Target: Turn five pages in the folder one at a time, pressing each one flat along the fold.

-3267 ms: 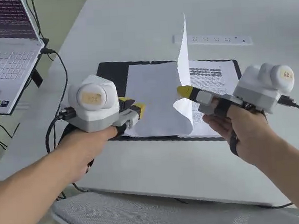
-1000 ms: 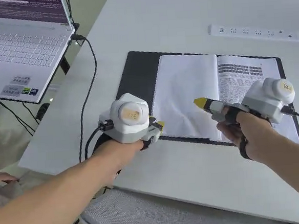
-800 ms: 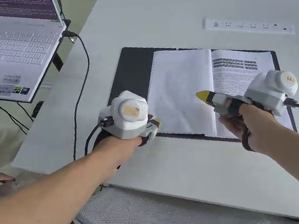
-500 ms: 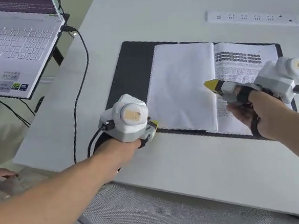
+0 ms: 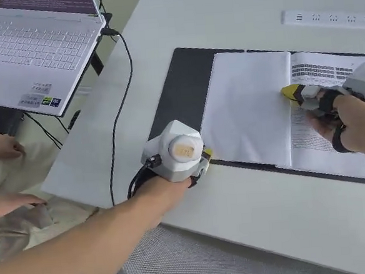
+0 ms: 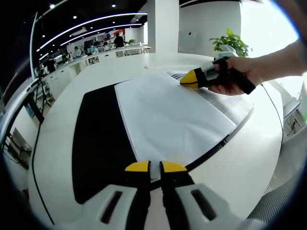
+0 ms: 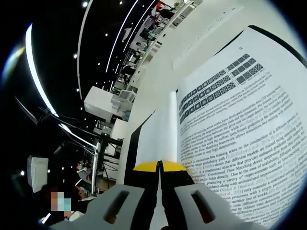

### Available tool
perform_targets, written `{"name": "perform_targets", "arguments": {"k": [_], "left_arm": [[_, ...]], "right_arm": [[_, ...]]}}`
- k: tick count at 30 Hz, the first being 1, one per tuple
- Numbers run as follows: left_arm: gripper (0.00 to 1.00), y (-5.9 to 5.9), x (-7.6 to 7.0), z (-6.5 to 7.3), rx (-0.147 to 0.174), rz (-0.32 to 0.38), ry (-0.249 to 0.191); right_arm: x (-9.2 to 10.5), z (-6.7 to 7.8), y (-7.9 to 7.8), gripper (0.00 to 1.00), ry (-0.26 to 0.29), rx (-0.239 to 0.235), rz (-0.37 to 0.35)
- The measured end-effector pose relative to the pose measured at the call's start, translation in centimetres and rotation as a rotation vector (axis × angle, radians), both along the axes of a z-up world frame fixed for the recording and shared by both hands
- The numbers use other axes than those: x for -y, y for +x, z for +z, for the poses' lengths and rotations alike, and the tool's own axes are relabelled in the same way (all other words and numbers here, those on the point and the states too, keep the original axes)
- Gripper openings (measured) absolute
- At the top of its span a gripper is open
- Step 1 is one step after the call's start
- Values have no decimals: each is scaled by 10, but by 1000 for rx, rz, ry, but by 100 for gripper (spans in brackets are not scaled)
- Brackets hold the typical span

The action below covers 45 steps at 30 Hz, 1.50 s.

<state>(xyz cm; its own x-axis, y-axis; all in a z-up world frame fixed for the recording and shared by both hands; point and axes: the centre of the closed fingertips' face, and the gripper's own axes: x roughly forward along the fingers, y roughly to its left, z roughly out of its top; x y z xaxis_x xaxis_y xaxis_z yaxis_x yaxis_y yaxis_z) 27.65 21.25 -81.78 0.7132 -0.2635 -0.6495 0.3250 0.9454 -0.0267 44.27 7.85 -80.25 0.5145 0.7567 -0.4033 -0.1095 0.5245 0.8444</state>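
Observation:
A black folder (image 5: 179, 87) lies open on the white table. Its turned page (image 5: 249, 104) rests flat on the left, blank side up, and a printed page (image 5: 332, 120) lies on the right. My right gripper (image 5: 289, 92) is shut, its yellow tips down on the fold near the top of the pages; in the right gripper view the tips (image 7: 159, 166) sit right at the seam beside the printed page (image 7: 240, 124). My left gripper (image 5: 205, 154) is shut at the blank page's near left corner, with its tips (image 6: 149, 166) at the page edge (image 6: 168, 110).
An open laptop (image 5: 32, 47) stands at the far left with a black cable (image 5: 115, 116) running down the table edge. A white power strip (image 5: 331, 19) lies beyond the folder. A person's hands (image 5: 1, 146) rest at the left, and a mesh chair seat (image 5: 197, 261) sits below the table.
The page that stood upright in the right gripper now lies flat on the left. The right gripper has slid away from me along the fold. The left gripper has stayed at the near corner.

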Motion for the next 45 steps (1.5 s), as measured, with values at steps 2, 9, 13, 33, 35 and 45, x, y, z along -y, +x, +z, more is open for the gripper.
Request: {"name": "perform_targets", "arguments": {"k": [2,9,13,33,35,45], "left_arm": [[5,0,0,0,4,0,1],[4,0,0,0,6,10,0],[4,0,-1,0,10,12,0],[3,1,-1,-1,20,26,-2],[4,1,-1,0,20,26,-1],[2,2,-3,-1,18,25,5]], "right_arm": [[1,0,9,0,1,0,-15],[3,2,36,0,41,-25,-97],[3,1,49,0,93,-57,-148],[-1,-2,105,0,155,-93,-243],[-1,-3,107,0,155,-100,-242],[-2,-4,79,0,173,-141,-115]]}}
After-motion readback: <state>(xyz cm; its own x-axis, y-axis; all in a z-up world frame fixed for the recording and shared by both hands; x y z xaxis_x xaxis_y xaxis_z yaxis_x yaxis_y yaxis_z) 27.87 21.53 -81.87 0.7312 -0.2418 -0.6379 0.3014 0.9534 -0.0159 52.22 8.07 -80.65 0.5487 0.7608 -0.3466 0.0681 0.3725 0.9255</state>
